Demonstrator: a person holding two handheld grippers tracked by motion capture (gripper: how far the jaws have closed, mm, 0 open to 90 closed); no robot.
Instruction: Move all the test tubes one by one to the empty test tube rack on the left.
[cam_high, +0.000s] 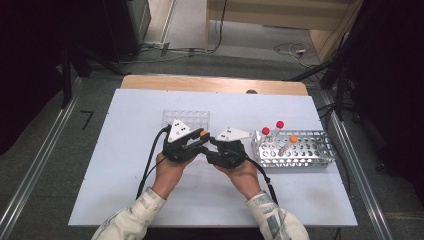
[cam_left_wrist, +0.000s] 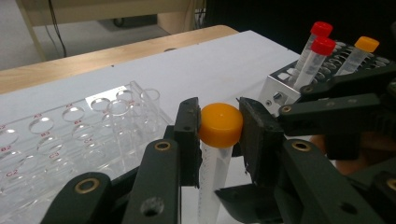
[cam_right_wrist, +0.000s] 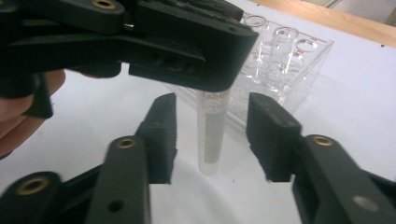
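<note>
Over the middle of the white worktop the two hands meet, each holding a black gripper. The left gripper has its fingers closed on the orange cap of a clear plastic tube, pads pressing the cap from both sides, so the tube hangs upright between them, its body reaching down toward the white surface. From the right gripper view, the right gripper has its fingers spread to either side of the same tube's lower body, neither pad touching it; the tube stands free in the gap, and the left gripper's dark body looms across the top of that view. In the high view the orange cap shows as a small dot where the two grippers come together. Just behind the grippers lies a clear plastic rack with rows of empty round wells. Off to the person's right sits a metal perforated rack holding two red-capped tubes and one orange-capped tube, all leaning a little.
</note>
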